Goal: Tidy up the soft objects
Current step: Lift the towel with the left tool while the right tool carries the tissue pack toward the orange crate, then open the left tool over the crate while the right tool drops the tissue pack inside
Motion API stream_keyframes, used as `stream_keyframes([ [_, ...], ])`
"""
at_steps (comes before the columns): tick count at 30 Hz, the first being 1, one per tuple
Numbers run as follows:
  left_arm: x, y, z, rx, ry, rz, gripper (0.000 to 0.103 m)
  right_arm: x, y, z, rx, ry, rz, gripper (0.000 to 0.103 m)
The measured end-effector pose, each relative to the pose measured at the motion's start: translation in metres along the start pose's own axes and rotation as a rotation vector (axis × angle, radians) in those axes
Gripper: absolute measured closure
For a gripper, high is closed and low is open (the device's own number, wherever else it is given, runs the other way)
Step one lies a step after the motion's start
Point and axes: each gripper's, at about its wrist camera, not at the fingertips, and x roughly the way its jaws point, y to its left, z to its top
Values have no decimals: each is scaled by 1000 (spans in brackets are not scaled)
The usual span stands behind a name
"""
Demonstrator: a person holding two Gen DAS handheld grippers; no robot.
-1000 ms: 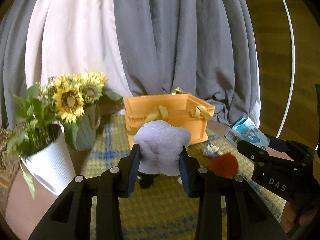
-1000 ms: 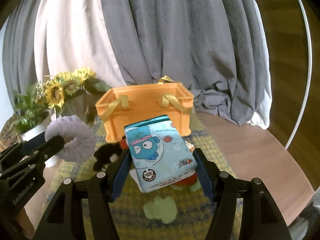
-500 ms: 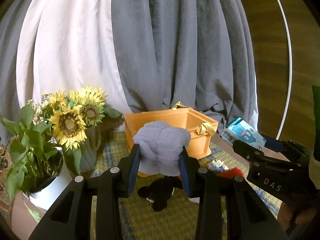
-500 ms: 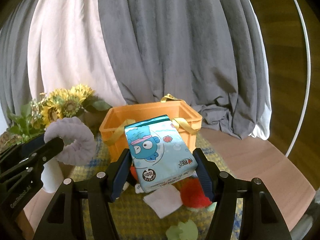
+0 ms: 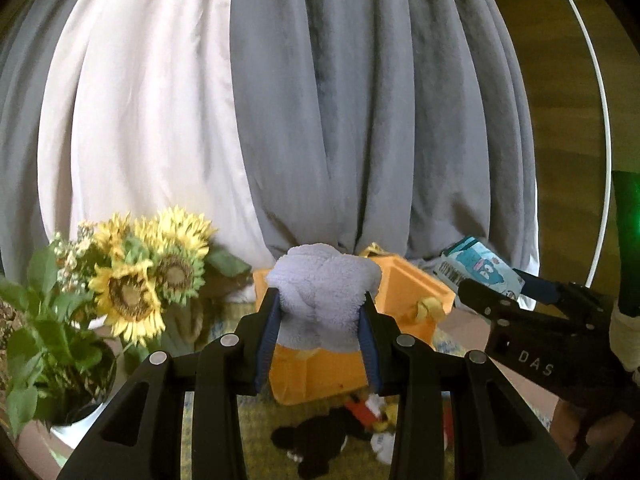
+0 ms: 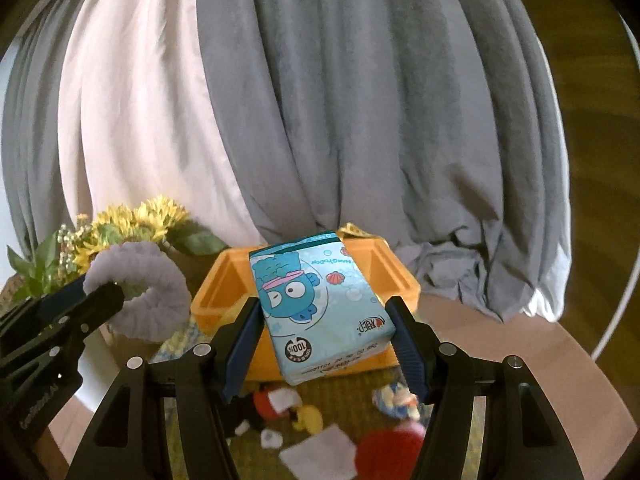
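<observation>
My left hand-held gripper (image 5: pixel 320 320) clamps a lilac plush ring (image 5: pixel 324 288); my right hand-held gripper (image 6: pixel 324 332) clamps a blue tissue pack (image 6: pixel 320 304). Both are held raised at the orange crate (image 6: pixel 396 280) at 12 o'clock, apparently for dropping in. Loose toys (image 6: pixel 280 400) lie on the counter below; sunflowers (image 5: pixel 132 280) stand at 9 o'clock, clear of the path.

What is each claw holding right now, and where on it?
Left claw pinches the lavender fuzzy ring across its sides. Right claw clamps the blue tissue pack by its long edges.
</observation>
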Motion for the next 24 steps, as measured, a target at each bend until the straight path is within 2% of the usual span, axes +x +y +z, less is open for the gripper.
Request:
stream_keyframes([
  [12, 47, 1, 23, 41, -24, 4, 67, 47, -5, 25, -4, -28, 6, 39],
  [24, 116, 5, 23, 48, 24, 13, 66, 123, -9, 33, -14, 32, 6, 39],
])
